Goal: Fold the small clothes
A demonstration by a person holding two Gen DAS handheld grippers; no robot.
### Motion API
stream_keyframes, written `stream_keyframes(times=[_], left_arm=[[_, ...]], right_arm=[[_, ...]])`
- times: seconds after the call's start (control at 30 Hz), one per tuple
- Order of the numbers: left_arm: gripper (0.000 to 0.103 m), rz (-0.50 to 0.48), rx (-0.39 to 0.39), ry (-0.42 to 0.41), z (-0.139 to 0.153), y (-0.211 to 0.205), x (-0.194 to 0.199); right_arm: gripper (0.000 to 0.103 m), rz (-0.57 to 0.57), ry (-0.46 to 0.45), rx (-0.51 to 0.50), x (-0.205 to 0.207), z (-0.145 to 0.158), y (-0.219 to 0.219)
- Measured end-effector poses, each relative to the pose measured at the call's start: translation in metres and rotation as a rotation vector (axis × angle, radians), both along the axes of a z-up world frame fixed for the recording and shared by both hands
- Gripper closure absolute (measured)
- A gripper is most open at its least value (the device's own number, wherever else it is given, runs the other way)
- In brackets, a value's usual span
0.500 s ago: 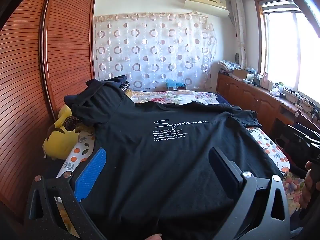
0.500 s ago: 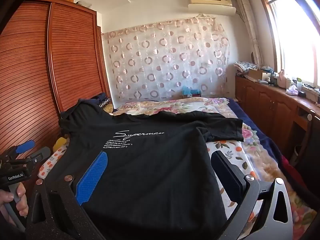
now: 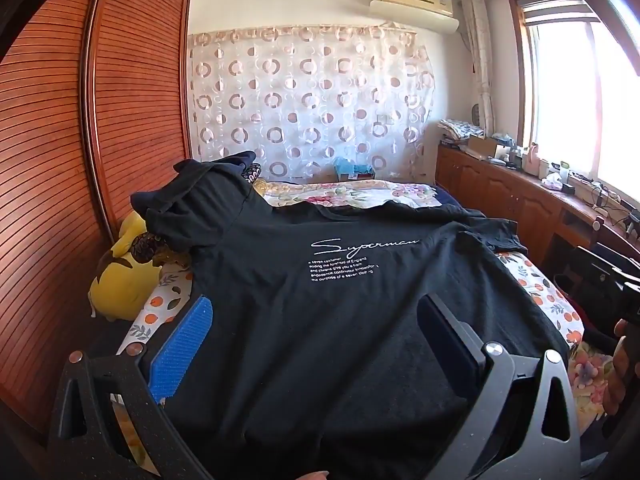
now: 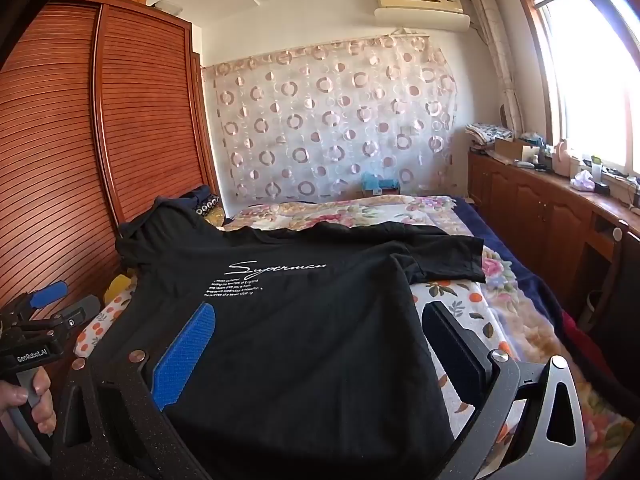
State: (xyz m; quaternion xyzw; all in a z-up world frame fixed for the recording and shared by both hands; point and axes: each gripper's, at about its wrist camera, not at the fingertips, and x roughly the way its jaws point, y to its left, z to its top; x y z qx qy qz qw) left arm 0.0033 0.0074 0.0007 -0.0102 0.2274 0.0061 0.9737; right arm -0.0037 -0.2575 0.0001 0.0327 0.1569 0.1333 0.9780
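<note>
A black T-shirt (image 3: 320,320) with white "Superman" print lies spread flat on the bed, collar away from me; it also shows in the right wrist view (image 4: 304,320). Its left sleeve drapes over a yellow plush toy, its right sleeve lies on the floral cover. My left gripper (image 3: 316,320) is open and empty, held above the shirt's lower left part. My right gripper (image 4: 320,328) is open and empty above the shirt's lower right edge. The left gripper (image 4: 44,316) also shows in a hand at the right wrist view's left edge.
A yellow plush toy (image 3: 120,276) lies between the bed and the slatted wooden wardrobe (image 3: 60,160) on the left. The floral bedcover (image 4: 500,320) shows to the right. A wooden counter (image 3: 540,200) with clutter runs under the window.
</note>
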Motion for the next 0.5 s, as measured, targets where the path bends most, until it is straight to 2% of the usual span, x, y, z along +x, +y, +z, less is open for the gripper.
stream_keyframes(times=[0.5], left_arm=[[0.001,0.006,0.023,-0.025,0.0044,-0.0002,-0.0049]], right_arm=[[0.0,-0.007,-0.002,-0.002,-0.0052,0.0,-0.0003]])
